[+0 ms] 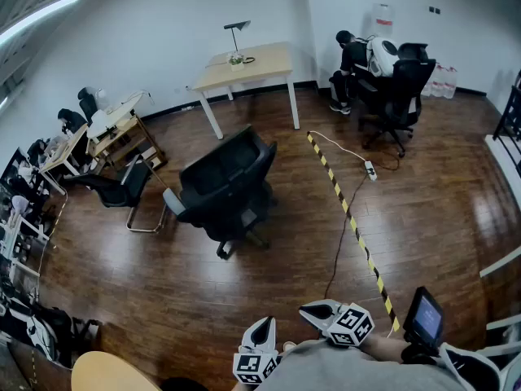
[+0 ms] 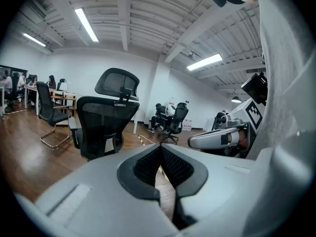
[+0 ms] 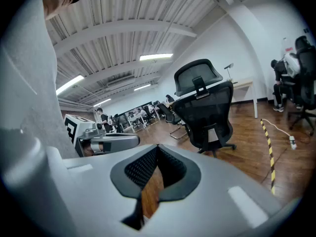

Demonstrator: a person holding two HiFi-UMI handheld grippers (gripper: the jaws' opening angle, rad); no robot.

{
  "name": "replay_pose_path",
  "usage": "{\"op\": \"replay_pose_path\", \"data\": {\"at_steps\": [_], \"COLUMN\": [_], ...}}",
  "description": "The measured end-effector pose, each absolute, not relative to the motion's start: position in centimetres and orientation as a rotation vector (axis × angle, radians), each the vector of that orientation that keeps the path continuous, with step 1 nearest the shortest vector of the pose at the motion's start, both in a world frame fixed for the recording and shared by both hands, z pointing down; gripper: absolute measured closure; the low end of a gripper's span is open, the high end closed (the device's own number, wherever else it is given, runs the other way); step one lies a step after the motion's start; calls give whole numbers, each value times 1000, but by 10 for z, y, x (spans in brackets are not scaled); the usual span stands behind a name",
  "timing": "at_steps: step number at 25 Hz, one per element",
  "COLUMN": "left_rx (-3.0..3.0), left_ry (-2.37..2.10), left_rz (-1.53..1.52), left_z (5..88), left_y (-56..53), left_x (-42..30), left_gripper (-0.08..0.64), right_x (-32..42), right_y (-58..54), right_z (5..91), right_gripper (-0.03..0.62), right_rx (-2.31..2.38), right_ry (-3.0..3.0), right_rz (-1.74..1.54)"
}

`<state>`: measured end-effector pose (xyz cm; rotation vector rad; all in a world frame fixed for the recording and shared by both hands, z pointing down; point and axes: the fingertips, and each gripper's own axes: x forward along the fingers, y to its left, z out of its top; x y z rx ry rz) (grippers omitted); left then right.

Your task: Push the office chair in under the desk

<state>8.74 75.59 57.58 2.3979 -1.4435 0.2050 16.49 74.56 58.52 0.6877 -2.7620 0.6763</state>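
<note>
Left claw (image 2: 159, 147), right claw (image 3: 157, 147) closed; office chair (image 1: 228, 187) ahead.

Head view downward, gripper views share chair (image 1: 228, 182)

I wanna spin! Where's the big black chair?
In the head view, the office chair stands mid-floor, left of the striped tape, short of the desk.

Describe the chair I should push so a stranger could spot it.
Find the pale wooden desk against the far wall. On the floor before it stands the black office chair. Unlike the sled-legged chair to its left, it has a headrest and star base.
</note>
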Motion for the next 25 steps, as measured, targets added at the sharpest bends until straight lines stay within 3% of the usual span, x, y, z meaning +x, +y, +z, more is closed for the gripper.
{"op": "replay_pose_path", "data": {"at_steps": [7, 15, 25], "left_rx": [2447, 2577, 2576], "left_ry": [-1495, -1611, -1618], "left_rz": [122, -75, -103], "left_z": [541, 440, 434], "left_y": [731, 701, 700], "left_x": [83, 90, 100], "left_gripper": [560, 560, 560], "right_x": [169, 176, 181], "right_y": [715, 682, 681], "right_z": [548, 449, 441], "right_gripper": [586, 586, 586], "right_rx": [772, 888, 882], "right_ry": [-2829, -2993, -3011], "right_rz": [506, 181, 151]}}
